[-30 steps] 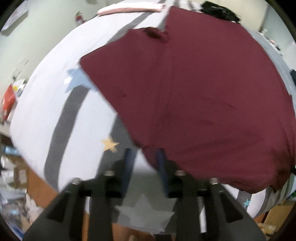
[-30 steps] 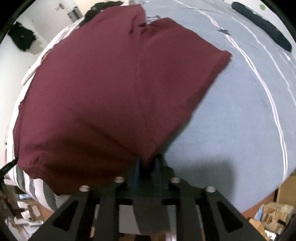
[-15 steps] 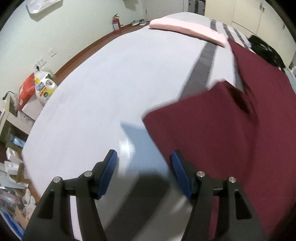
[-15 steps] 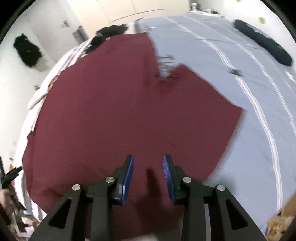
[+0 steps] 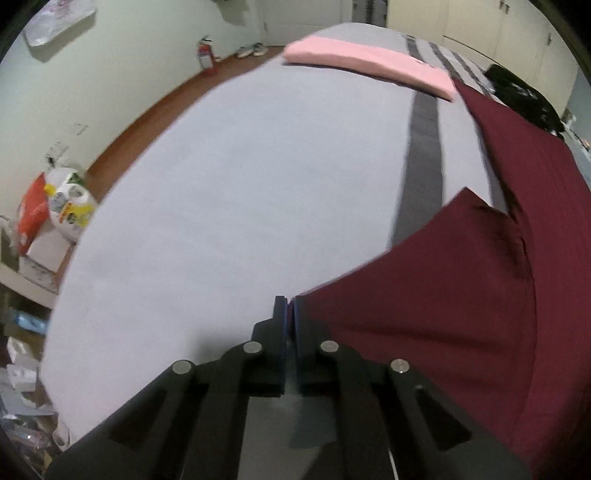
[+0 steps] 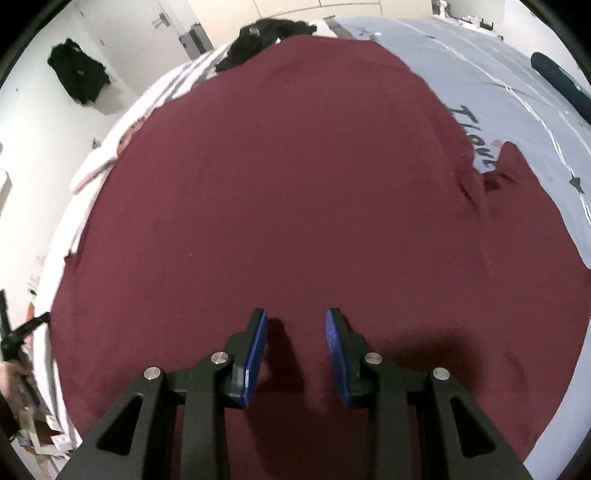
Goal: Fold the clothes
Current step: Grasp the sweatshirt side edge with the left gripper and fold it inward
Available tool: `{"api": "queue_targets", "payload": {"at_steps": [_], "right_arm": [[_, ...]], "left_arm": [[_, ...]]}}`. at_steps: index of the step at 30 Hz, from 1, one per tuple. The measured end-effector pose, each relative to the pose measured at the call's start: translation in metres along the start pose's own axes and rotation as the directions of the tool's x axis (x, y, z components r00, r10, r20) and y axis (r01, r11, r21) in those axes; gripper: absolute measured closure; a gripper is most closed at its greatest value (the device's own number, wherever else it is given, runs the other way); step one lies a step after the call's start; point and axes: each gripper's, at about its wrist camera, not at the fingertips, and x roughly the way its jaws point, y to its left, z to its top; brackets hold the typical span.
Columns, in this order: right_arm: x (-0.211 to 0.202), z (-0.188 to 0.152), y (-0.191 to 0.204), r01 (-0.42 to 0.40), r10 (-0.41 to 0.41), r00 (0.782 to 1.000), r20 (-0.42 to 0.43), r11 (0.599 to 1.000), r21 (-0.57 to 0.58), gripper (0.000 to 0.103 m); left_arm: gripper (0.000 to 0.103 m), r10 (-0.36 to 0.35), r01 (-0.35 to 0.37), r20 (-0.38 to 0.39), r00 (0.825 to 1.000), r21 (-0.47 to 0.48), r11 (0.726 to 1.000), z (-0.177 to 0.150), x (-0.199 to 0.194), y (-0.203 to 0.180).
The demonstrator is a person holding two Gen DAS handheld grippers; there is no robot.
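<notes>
A maroon T-shirt [image 6: 295,192] lies spread flat on the bed, its sleeve [image 5: 443,288] pointing toward the left wrist camera. My left gripper [image 5: 289,306] is low over the bed with its blue pads pressed together on the tip of that sleeve edge. In the right wrist view my right gripper [image 6: 296,314] hovers open just above the shirt's body, nothing between its blue pads [image 6: 258,347]. The other sleeve [image 6: 517,177] lies to the right on the grey sheet.
The bed's pale grey cover [image 5: 221,192] has a dark stripe [image 5: 424,155]. A folded pink garment [image 5: 369,62] and a black clothes pile [image 6: 266,33] lie at the far end. A dark long item [image 6: 557,74] lies at the right. Bags and boxes [image 5: 55,210] stand beside the bed.
My right gripper let go of the shirt's hem and opened above the shirt. My left gripper swung from the hem to the sleeve, open half a second ago, and has closed on the sleeve edge.
</notes>
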Motion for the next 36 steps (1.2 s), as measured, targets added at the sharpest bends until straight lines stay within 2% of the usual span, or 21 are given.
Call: {"api": "queue_targets", "payload": {"at_steps": [4,8,9,11,14,17,19,21,24,28,29,30,32,36], "right_arm": [[0.011,0.002,0.004,0.035,-0.036,0.999,-0.023,0.999,-0.02,0.073],[0.013,0.01,0.007,0.06,-0.061,0.998,-0.022,0.998,-0.032,0.073],[0.012,0.013,0.007,0.066,-0.067,0.998,-0.018,0.997,-0.03,0.073],[0.011,0.018,0.008,0.078,-0.079,0.997,-0.011,0.997,-0.026,0.073],[0.007,0.026,0.007,0.095,-0.095,0.995,0.005,0.995,-0.009,0.073],[-0.002,0.034,0.002,0.13,-0.131,0.991,0.033,0.991,0.017,0.073],[-0.008,0.037,-0.003,0.146,-0.148,0.988,0.044,0.988,0.042,0.073],[-0.014,0.04,-0.014,0.163,-0.168,0.984,0.066,0.984,0.074,0.073],[-0.022,0.044,-0.041,0.194,-0.205,0.974,0.099,0.974,0.117,0.073],[-0.037,0.047,-0.096,0.22,-0.244,0.961,0.129,0.96,0.172,0.073],[-0.038,0.053,-0.109,0.223,-0.247,0.96,0.133,0.959,0.172,0.073],[-0.038,0.059,-0.122,0.225,-0.25,0.959,0.136,0.959,0.173,0.073],[-0.035,0.072,-0.142,0.193,-0.217,0.966,0.142,0.967,0.168,0.073],[-0.014,0.101,-0.165,0.185,-0.196,0.975,0.109,0.978,0.099,0.073]], "left_arm": [[0.098,-0.003,0.003,-0.034,0.999,-0.002,1.0,-0.006,0.007,-0.002],[0.097,0.089,-0.094,-0.041,0.995,-0.129,0.987,0.009,0.001,0.013],[0.097,0.09,-0.091,-0.014,0.996,-0.144,0.985,0.015,-0.003,0.014],[0.097,0.046,-0.04,0.059,0.997,-0.097,0.994,0.03,-0.009,-0.001],[0.096,-0.115,0.112,0.09,0.989,0.033,0.993,0.052,-0.012,-0.043],[0.096,-0.25,0.238,0.06,0.966,0.152,0.959,0.06,-0.012,-0.082],[0.096,-0.295,0.283,0.026,0.955,0.218,0.934,0.077,0.005,-0.107],[0.096,-0.304,0.291,0.005,0.953,0.271,0.918,0.085,0.017,-0.133],[0.094,-0.213,0.211,-0.026,0.977,0.294,0.932,0.082,0.04,-0.15],[0.093,-0.178,0.179,-0.024,0.984,0.226,0.958,0.101,0.065,-0.139],[0.09,-0.151,0.152,-0.022,0.988,0.238,0.959,0.101,0.063,-0.139],[0.082,-0.117,0.119,-0.019,0.993,0.249,0.961,0.102,0.062,-0.141],[0.074,-0.05,0.051,-0.011,0.999,0.246,0.968,0.107,0.06,-0.142],[0.074,0.071,-0.073,0.012,0.997,0.182,0.981,0.113,0.043,-0.132]]}}
